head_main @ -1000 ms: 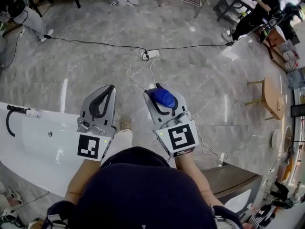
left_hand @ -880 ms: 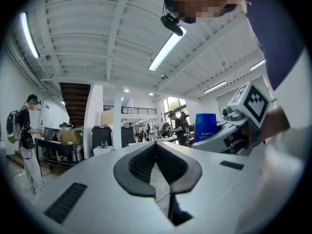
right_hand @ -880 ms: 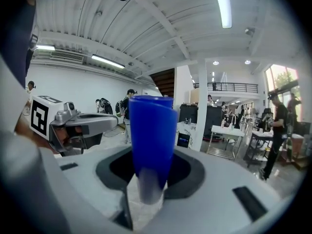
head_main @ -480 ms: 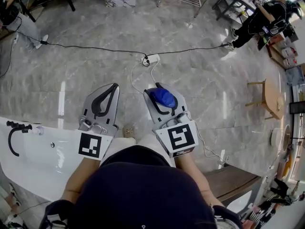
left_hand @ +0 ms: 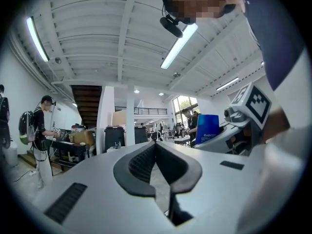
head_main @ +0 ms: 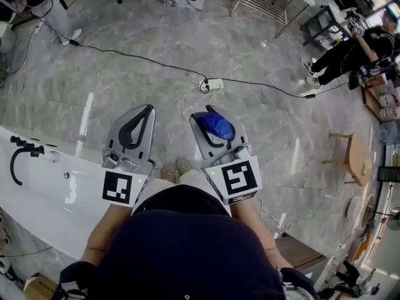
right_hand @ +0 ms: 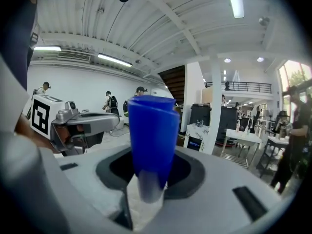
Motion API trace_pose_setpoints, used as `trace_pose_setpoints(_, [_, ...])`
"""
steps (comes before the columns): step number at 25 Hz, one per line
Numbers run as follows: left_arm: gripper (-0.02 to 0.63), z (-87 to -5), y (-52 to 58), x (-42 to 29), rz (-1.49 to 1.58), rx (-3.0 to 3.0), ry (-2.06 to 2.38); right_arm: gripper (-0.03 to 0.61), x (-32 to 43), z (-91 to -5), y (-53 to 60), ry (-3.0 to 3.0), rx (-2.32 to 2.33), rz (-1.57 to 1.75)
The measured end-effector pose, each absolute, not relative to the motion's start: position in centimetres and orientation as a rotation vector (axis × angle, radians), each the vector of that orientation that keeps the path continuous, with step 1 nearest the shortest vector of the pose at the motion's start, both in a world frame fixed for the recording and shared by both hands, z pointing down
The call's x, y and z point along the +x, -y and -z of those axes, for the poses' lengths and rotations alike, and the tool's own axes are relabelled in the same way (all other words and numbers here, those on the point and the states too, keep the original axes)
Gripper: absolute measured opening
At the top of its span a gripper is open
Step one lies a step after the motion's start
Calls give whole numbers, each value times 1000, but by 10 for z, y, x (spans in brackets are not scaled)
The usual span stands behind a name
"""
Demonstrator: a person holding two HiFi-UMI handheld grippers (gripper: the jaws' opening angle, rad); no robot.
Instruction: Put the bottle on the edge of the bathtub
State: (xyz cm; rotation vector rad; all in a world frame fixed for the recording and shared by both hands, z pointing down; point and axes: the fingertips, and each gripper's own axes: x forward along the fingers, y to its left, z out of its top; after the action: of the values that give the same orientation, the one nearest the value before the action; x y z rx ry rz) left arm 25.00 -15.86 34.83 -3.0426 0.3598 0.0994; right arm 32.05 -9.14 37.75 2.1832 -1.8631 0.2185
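Right tool (head_main: 211, 117): its jaws are squeezing the blue bottle (head_main: 216, 128), with a pad pressing on each side
Bottle: it is sitting inside the right tool, up over the grey floor (head_main: 125, 80) and well apart from the bathtub (head_main: 44, 189); in the right gripper view its blue end is poking out past the jaws
Left tool (head_main: 145, 112): its jaws are resting tip to tip, closed, and the little hollow between the pads is holding nothing
Both tools: they are sitting side by side, near each other but not touching, both pointing away from the person holding them
Bathtub: it is white and is lying at the left of the head view – the back end of the left tool is showing in front of its rim
Tap (head_main: 17, 161): it is black and is curling over the bathtub's far end
Cable (head_main: 144, 58): it is running across the floor to a white power strip (head_main: 211, 84), which is lying just ahead of the right tool
Shoes (head_main: 176, 167): they are peeking out between the two tools
Far off: a person in dark clothes (head_main: 350, 49) is standing at the top right, and a wooden stool (head_main: 350, 158) is standing at the right
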Motion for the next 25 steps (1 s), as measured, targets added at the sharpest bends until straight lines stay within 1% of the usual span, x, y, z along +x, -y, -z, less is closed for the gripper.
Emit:
trace_pose_setpoints(8, [3, -339, 168, 249, -168, -3033, -508, 146, 330, -376, 110, 1948, 2086, -208])
trace_pose_setpoints(11, [3, -329, 178, 232, -195, -3011, -654, 146, 322, -369, 122, 2028, 2006, -178])
trace_pose_setpoints(16, [3, -318, 196, 163, -156, -2858, -1038, 146, 271, -356, 164, 2268, 1738, -114])
trace_pose_setpoints(25, [3, -316, 181, 19, -79, -2558, -1612, 146, 128, -343, 204, 2600, 1235, -1])
